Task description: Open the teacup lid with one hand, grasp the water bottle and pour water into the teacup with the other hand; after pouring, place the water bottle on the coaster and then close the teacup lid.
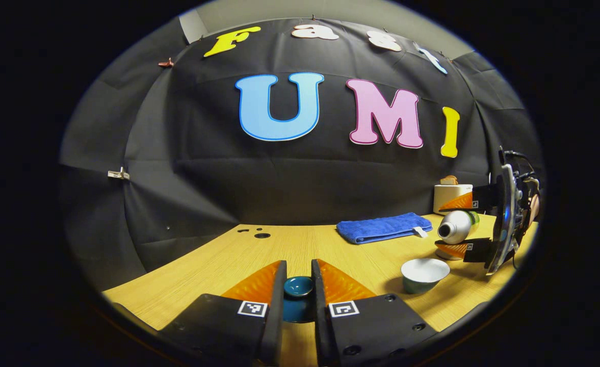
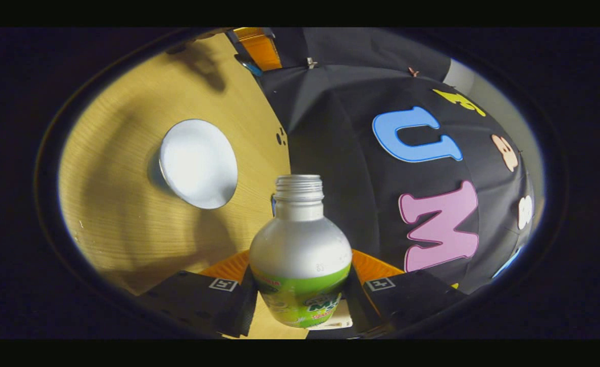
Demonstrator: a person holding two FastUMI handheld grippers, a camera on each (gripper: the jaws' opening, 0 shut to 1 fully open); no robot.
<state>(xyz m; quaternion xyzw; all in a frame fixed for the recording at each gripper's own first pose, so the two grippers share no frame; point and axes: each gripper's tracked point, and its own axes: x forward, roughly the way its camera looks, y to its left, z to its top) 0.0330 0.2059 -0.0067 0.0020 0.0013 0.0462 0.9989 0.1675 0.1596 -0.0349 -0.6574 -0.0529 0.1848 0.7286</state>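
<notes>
The left gripper [image 1: 298, 285] is clamped on the teacup lid [image 1: 298, 286], held low over the table [image 1: 218, 265]. To its right the open teacup [image 1: 424, 273] stands uncovered, and the right gripper [image 2: 300, 285] grips the water bottle [image 2: 300, 244], tipped sideways beside it — pouring is in hand. Next, I judge: swing the bottle's mouth over the cup.

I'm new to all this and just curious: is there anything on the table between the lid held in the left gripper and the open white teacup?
No. In the left gripper view, only bare table lies between the lid and the teacup.
</notes>
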